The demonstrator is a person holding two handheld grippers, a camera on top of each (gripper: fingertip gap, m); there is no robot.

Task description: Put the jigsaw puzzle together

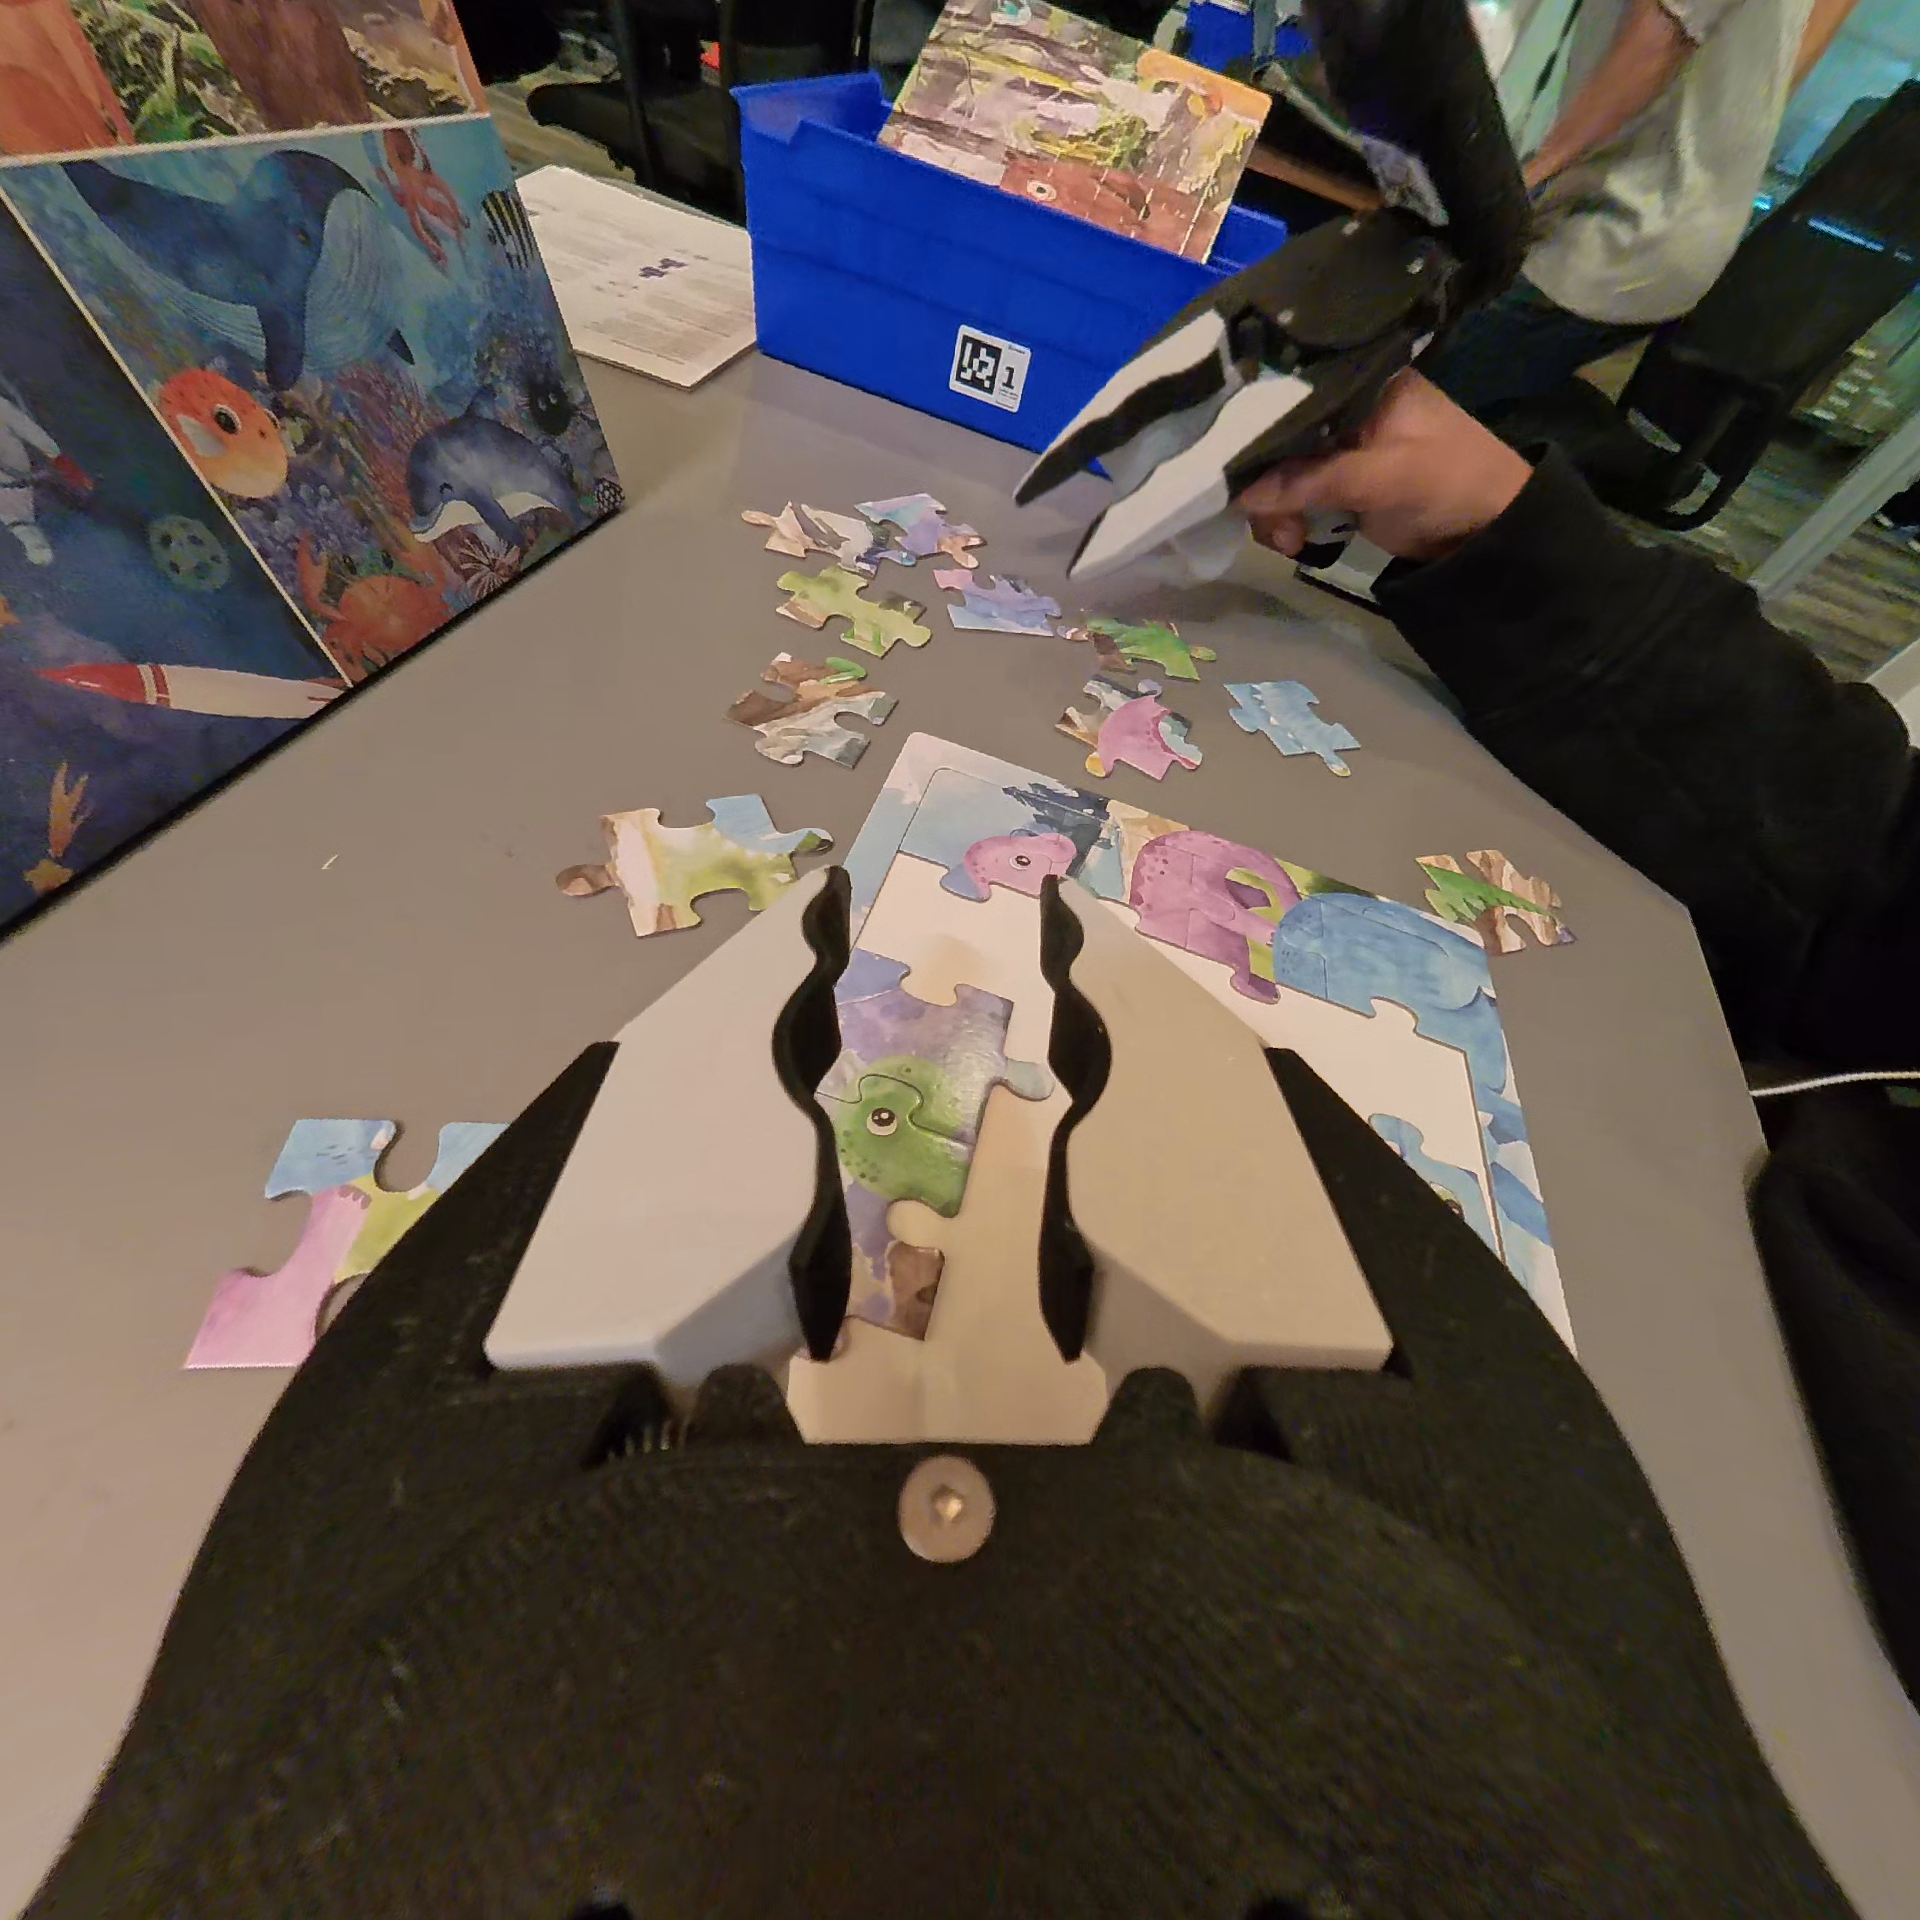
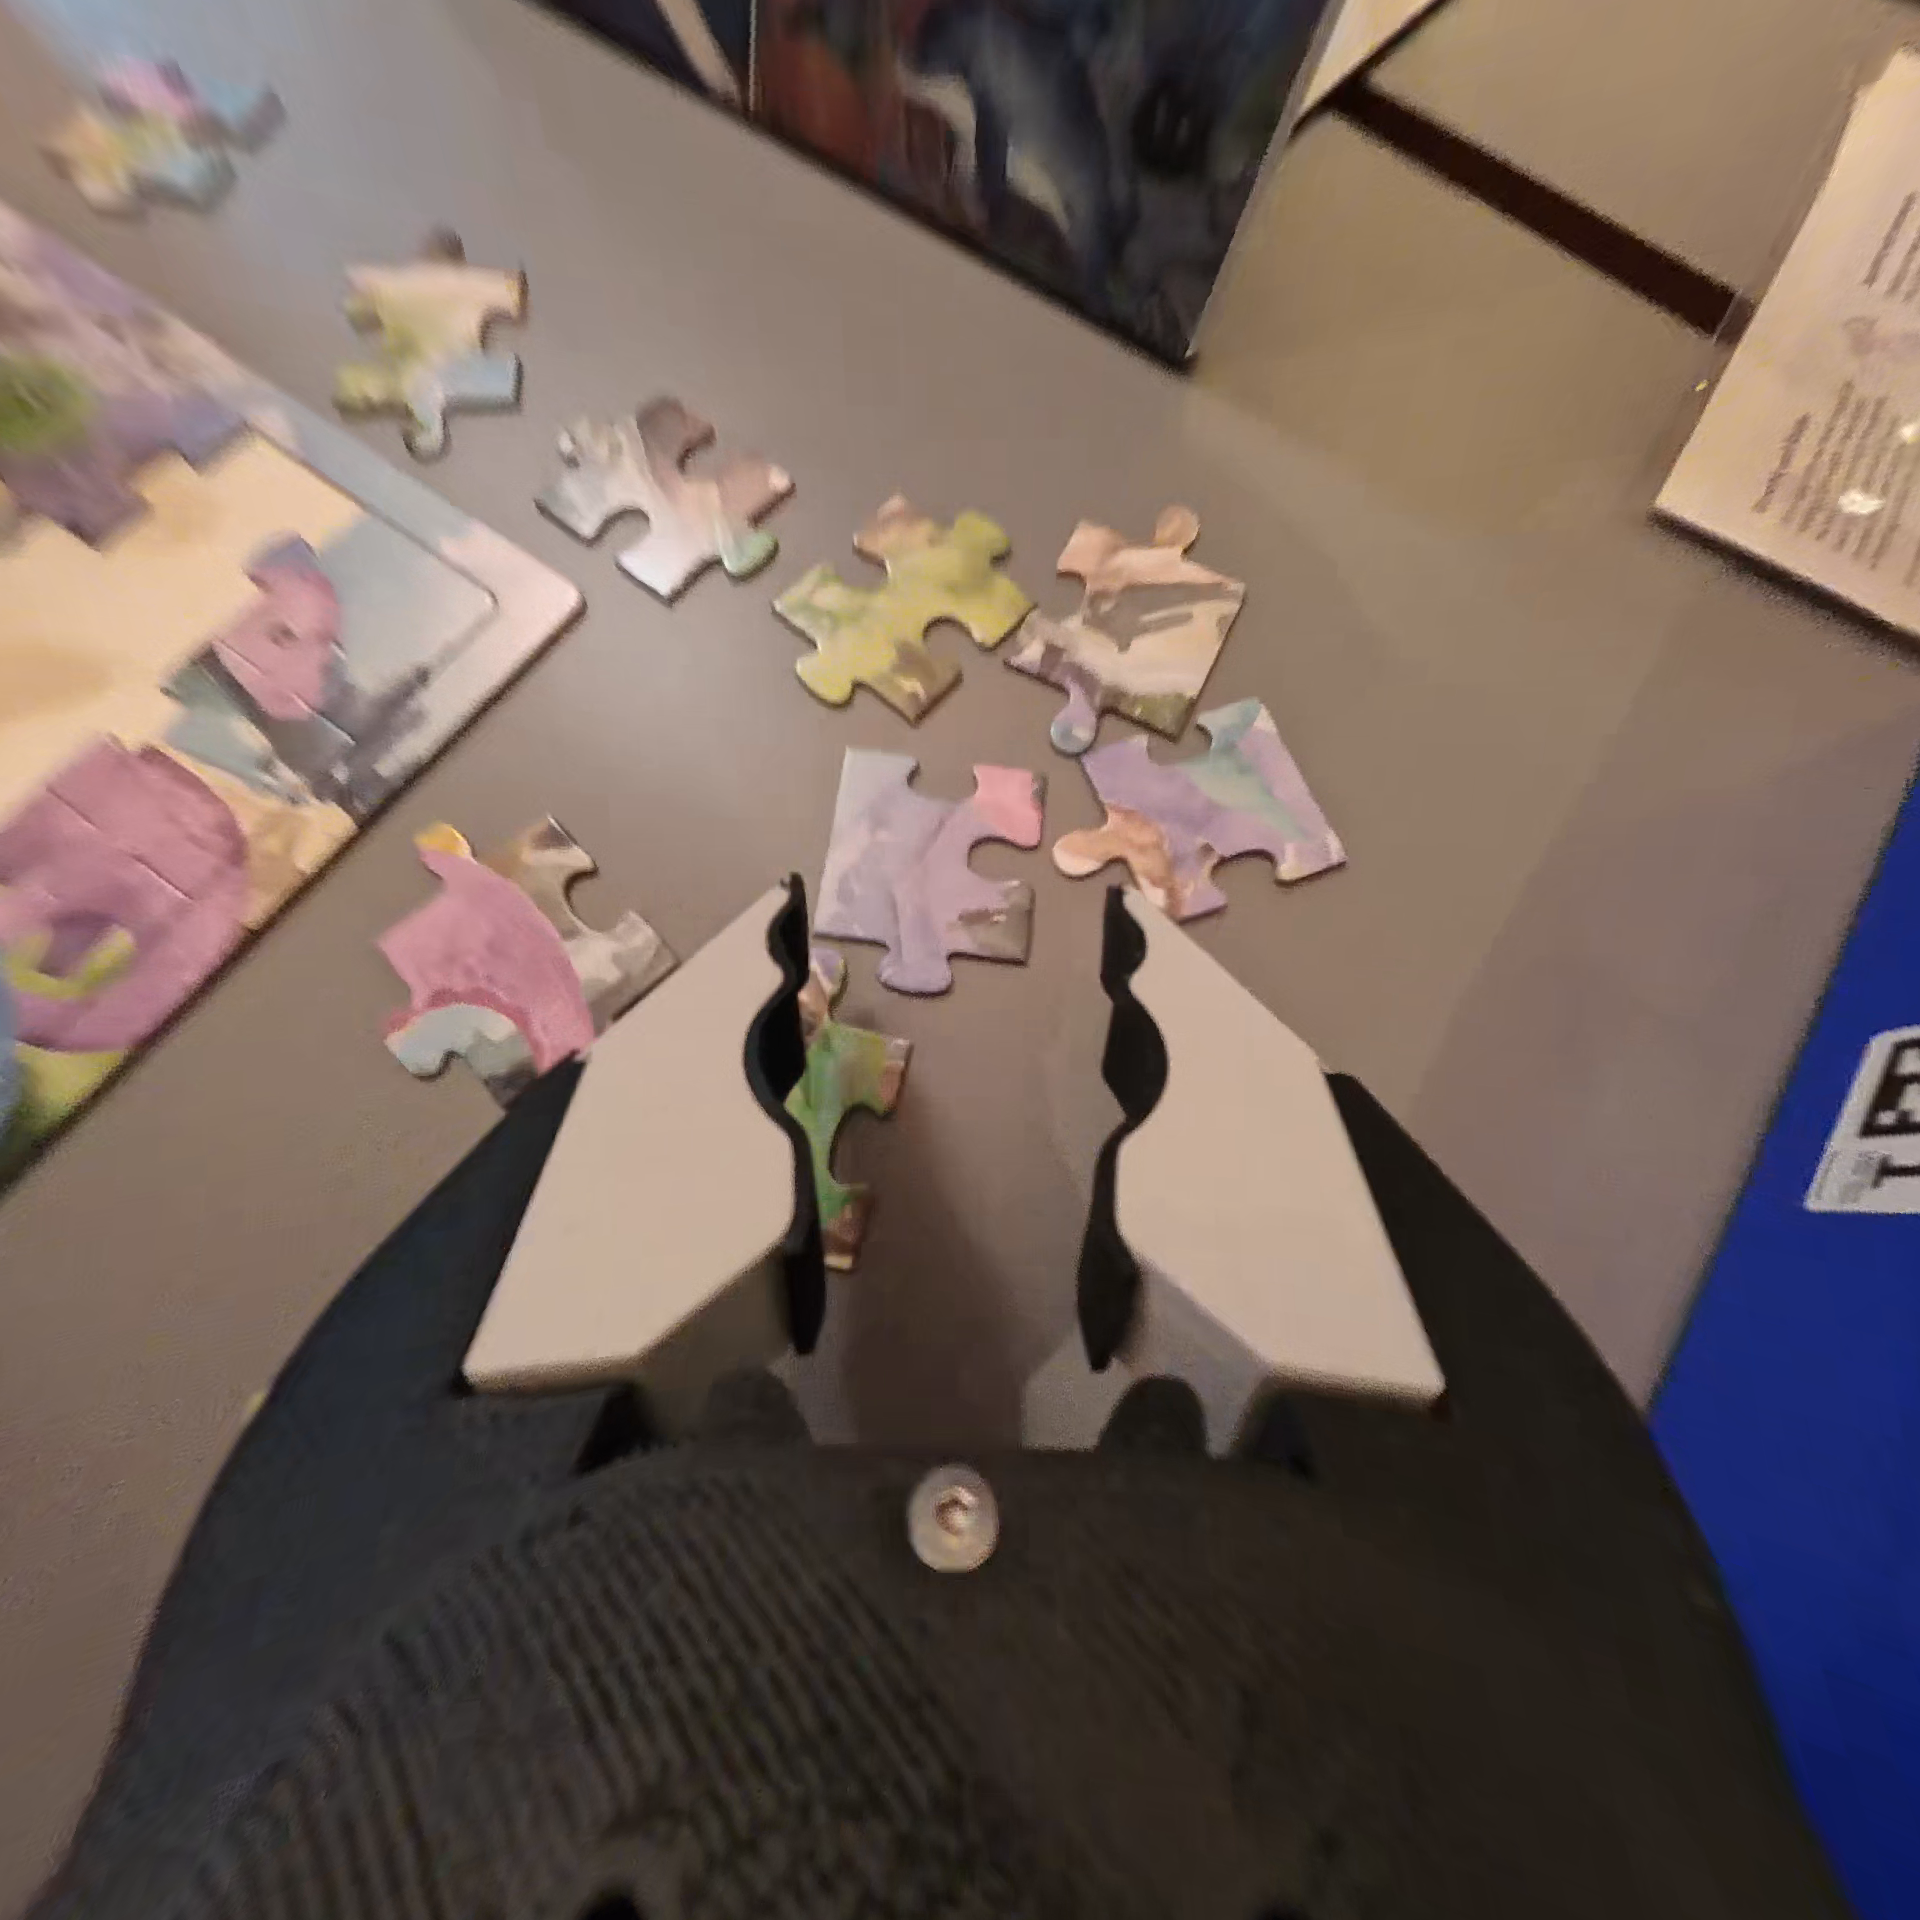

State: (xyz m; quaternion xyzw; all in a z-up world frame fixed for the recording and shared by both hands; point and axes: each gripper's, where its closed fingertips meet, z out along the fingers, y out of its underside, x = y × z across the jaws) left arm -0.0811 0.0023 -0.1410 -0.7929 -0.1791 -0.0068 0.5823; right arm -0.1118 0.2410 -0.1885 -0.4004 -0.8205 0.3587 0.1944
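The puzzle tray (image 1: 1382, 1060) lies on the grey table, white where bare, with pink, purple and blue dinosaur pieces (image 1: 1205, 894) fitted along its far edge. My left gripper (image 1: 940, 904) is open and empty above the tray, over a fitted cluster with a green dinosaur (image 1: 914, 1112). Several loose pieces lie beyond and left of the tray. My right gripper (image 2: 954, 914) is open and empty, low over the loose pieces. A green piece (image 2: 842, 1101) lies on the table between its fingers, by the left one. A lilac piece (image 2: 930, 873) lies just ahead. The right gripper also shows in the left wrist view (image 1: 1051, 532).
A blue bin (image 1: 883, 270) with another puzzle board in it stands at the back, close on the right in the right wrist view (image 2: 1787, 1143). Picture boxes (image 1: 312, 364) stand at the left. A paper sheet (image 1: 644, 270) lies behind. A person's sleeve (image 1: 1662, 727) crosses the right. Spacing between my two grippers at the tips: around 25 centimeters.
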